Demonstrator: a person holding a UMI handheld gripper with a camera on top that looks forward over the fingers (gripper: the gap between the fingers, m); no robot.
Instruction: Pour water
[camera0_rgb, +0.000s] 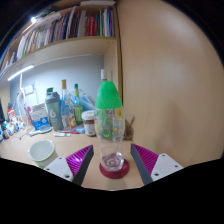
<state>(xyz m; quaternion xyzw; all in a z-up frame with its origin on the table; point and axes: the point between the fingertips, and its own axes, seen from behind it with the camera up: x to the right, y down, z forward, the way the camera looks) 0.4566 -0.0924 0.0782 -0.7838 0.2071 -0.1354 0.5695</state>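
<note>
A clear bottle with a green cap (109, 112) stands on the wooden table (180, 145), just beyond my fingers. A clear empty glass (113, 158) sits on a dark red coaster (114, 170) between my two fingers, with a gap at each side. My gripper (112, 162) is open, its magenta pads (78, 157) either side of the glass and not touching it. Nothing is held.
A white bowl (42, 150) sits on the table to the left. Several bottles and jars (55, 108) stand behind it under a bookshelf (60, 30). A tall wooden panel (170, 70) rises at the right.
</note>
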